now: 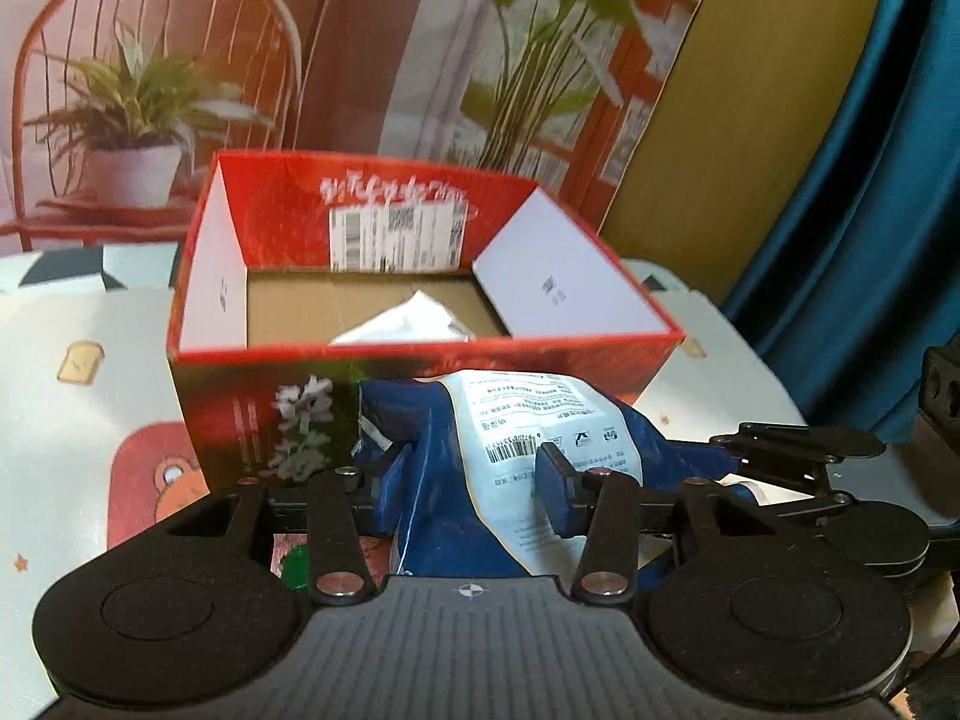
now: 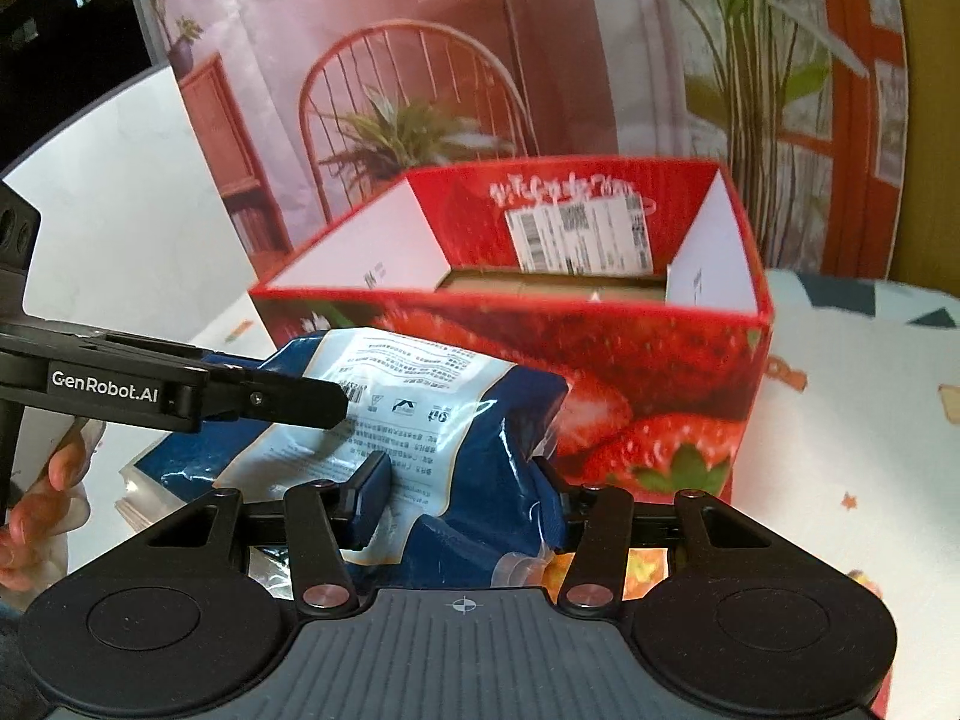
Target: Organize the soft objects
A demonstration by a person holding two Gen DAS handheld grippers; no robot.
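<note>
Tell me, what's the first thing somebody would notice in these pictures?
Probably the big red strawberry box, standing open on the patterned tablecloth with something white lying inside it. Right in front of the box is a soft blue and white packet, pinched from both sides by the left tool and the right tool. Behind it all hangs a backdrop picturing a red chair and potted plants.

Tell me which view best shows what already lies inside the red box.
The left wrist view: it looks down over the near rim of the red box onto its brown floor, where a white crumpled item lies. The right wrist view sits lower; the box's front wall hides nearly all the interior, showing only a tiny white tip.
</note>
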